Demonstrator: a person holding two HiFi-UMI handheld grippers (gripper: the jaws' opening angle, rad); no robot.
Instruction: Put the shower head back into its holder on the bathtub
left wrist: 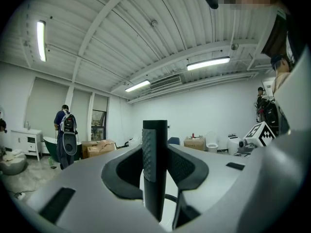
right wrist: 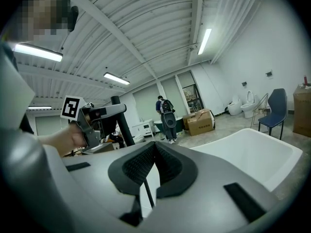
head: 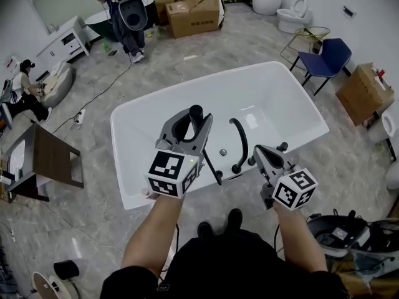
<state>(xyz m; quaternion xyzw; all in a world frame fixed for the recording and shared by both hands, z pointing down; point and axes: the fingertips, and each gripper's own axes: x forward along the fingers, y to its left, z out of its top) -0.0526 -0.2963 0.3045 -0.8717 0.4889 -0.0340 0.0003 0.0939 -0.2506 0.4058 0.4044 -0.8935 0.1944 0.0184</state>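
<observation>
**Holding the shower head above the bathtub's near edge**

The left gripper's (left wrist: 156,152) jaws stand partly apart, clamped on the black shower head (left wrist: 154,178), which stands upright between the pads. The right gripper's (right wrist: 154,152) jaws are pressed together with nothing between them, near the curved spout (head: 242,143) on the near rim. The bathtub (head: 121,136) has an open basin and bare floor around it. The blue chair (head: 325,56) stands well apart.

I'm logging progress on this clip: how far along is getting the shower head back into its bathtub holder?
Done: the shower head is picked up, clamped upright in the left hand-held gripper. In hand: it is held above the near rim of the bathtub, beside the black spout. Left: seating it in the holder and letting go.
</observation>
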